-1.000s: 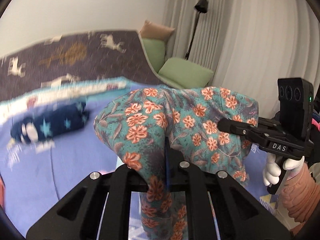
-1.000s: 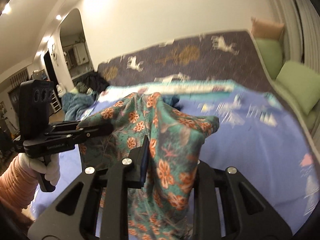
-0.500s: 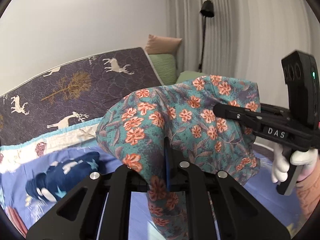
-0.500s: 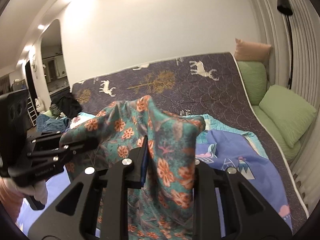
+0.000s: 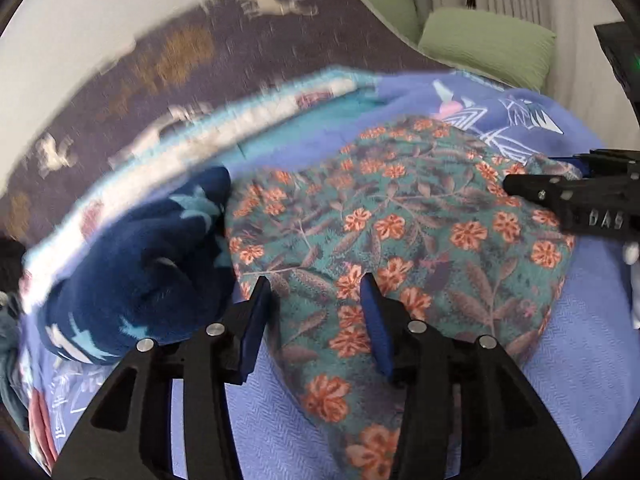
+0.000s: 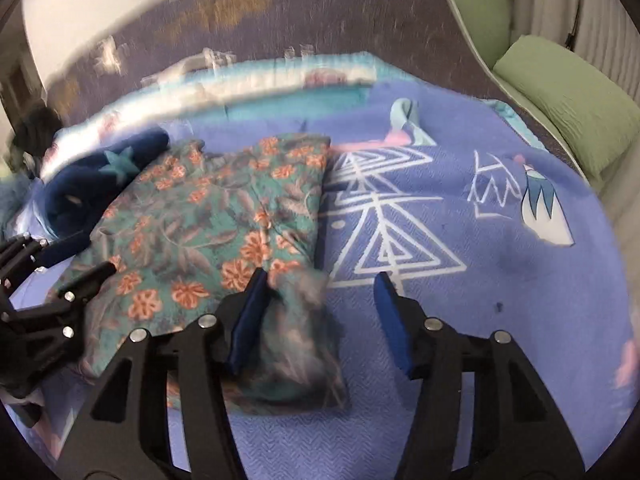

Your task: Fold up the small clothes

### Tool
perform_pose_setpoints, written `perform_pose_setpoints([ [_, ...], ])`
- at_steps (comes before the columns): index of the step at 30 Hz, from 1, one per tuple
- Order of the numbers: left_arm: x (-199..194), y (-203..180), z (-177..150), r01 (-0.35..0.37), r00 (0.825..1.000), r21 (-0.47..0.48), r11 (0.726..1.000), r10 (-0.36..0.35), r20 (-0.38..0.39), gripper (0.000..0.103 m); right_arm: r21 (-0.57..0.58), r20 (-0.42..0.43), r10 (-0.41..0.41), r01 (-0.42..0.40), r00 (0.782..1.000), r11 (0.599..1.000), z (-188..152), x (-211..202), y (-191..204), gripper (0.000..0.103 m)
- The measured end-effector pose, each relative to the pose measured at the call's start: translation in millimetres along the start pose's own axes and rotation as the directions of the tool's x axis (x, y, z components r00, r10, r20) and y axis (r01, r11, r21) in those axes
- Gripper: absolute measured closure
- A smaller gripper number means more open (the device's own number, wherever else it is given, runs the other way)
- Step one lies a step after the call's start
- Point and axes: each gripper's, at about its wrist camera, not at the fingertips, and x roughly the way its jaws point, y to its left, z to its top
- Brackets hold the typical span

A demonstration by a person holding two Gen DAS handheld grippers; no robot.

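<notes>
L gripper [image 5: 316, 300]: jaws opening, blue pads apart, floral garment [image 5: 400, 240] lying between them but not pinched. R gripper [image 6: 320, 300]: jaws opening too, a blurred bunch of the same cloth sits by its L pad, R pad clear over bare blanket; no grip on either side.

Garment is teal w/ orange flowers and grey leaves, spread on the purple-blue blanket [image 6: 500, 280], one long edge folded straight in the R wrist view. Its near end trails under both grippers. Just beside it on the L, touching its edge, a rolled navy item w/ pale stars [image 5: 132, 264]. In the R wrist view the L gripper's fingers reach in from the L edge at the garment's near corner; in the L wrist view the R gripper [image 5: 568, 196] comes in from the R at the garment's far-R edge.

Vs 1 s and 0.5 s ago: then both grippers were clamped on the garment, holding it up in the air, draped and tented between them. Now it's down on the bed, flat, pads spread. Both cams tipped down: wall and lamp gone from view, bed fills frame. Background heavily motion-blurred.

Further out: dark quilt w/ deer and tree print [image 5: 180, 52], green cushions [image 6: 572, 96], pale curtain at the R.

Writing: "DAS" on the R gripper body, L wrist view. Nothing else legible.
</notes>
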Motion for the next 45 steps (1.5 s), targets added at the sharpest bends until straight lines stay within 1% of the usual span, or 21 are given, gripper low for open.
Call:
perform_pose_setpoints([
  [2,-7,1,-1,0.005,1.0,-0.027,1.0,-0.006,-0.01,0.056,0.087,-0.015,0.034,-0.032,0.999,0.996,0,-4,-12,0.046],
  [4,-15,6,-3,0.029,1.0,-0.057,0.998,-0.029,-0.011,0.056,0.128,-0.011,0.047,-0.045,0.999,0.991,-9,-13,-19,0.046],
  [6,-29,5,-11,0.06,0.998,-0.077,0.995,-0.06,-0.003,0.056,0.131,-0.002,0.038,-0.038,0.999,0.991,-22,-26,-19,0.046],
  [7,-39,5,-17,0.078,0.997,-0.088,0.993,-0.077,0.011,0.052,0.13,0.005,0.042,-0.043,0.999,0.991,-26,-33,-20,0.046],
  [9,-54,1,-30,0.126,0.992,-0.097,0.987,-0.125,0.012,0.045,0.132,0.013,0.069,-0.07,0.998,0.989,-40,-52,-17,0.046],
  [11,-66,-2,-40,0.147,0.989,-0.098,0.984,-0.146,0.017,0.045,0.14,0.004,0.118,-0.117,0.993,0.983,-56,-70,-17,0.046],
  [14,-91,-5,-58,0.177,0.984,-0.114,0.978,-0.175,0.021,0.044,0.167,0.011,0.162,-0.161,0.987,0.973,-75,-99,-22,0.046],
  [17,-128,-8,-73,0.209,0.977,-0.13,0.969,-0.203,0.06,0.042,0.144,0.064,0.189,-0.196,0.98,0.97,-91,-142,-16,0.046],
  [19,-158,-13,-82,0.222,0.972,-0.132,0.966,-0.209,0.11,0.034,0.102,0.11,0.183,-0.195,0.977,0.976,-101,-174,-5,0.044],
  [20,-172,-15,-86,0.226,0.969,-0.134,0.965,-0.209,0.132,0.032,0.088,0.125,0.175,-0.186,0.977,0.979,-104,-185,-1,0.043],
  [22,-202,-20,-93,0.222,0.965,-0.15,0.963,-0.194,0.177,0.018,0.041,0.165,0.149,-0.157,0.975,0.987,-120,-219,14,0.038],
  [24,-228,-23,-100,0.214,0.959,-0.175,0.961,-0.172,0.225,0.011,0.014,0.183,0.131,-0.136,0.974,0.991,-134,-244,27,0.036],
  [26,-254,-25,-109,0.229,0.944,-0.189,0.955,-0.171,0.281,0.011,-0.003,0.203,0.131,-0.133,0.97,0.991,-148,-265,38,0.033],
  [28,-273,-27,-116,0.231,0.937,-0.198,0.952,-0.163,0.31,0.005,-0.016,0.237,0.12,-0.119,0.964,0.993,-164,-291,49,0.023],
  [30,-292,-30,-124,0.212,0.932,-0.201,0.956,-0.136,0.336,0.002,-0.03,0.266,0.1,-0.096,0.959,0.995,-172,-308,58,0.019],
  [34,-320,-34,-136,0.178,0.925,-0.197,0.964,-0.096,0.366,0.002,-0.061,0.306,0.094,-0.079,0.947,0.995,-187,-338,73,0.015],
  [38,-343,-32,-150,0.193,0.913,-0.223,0.955,-0.091,0.398,0.002,-0.075,0.315,0.108,-0.088,0.943,0.993,-196,-354,83,0.015],
  [41,-356,-33,-159,0.157,0.916,-0.241,0.958,-0.051,0.397,0.002,-0.088,0.316,0.107,-0.084,0.943,0.993,-200,-359,89,0.014],
  [42,-359,-34,-162,0.135,0.921,-0.248,0.959,-0.029,0.389,0.002,-0.094,0.316,0.11,-0.084,0.942,0.992,-203,-362,92,0.014],
  [43,-361,-35,-164,0.118,0.927,-0.253,0.96,-0.015,0.375,0.002,-0.099,0.315,0.112,-0.085,0.943,0.992,-205,-364,95,0.014],
  [45,-361,-39,-168,0.061,0.95,-0.261,0.963,0.024,0.312,0.002,-0.103,0.303,0.11,-0.082,0.947,0.991,-209,-364,100,0.014],
])
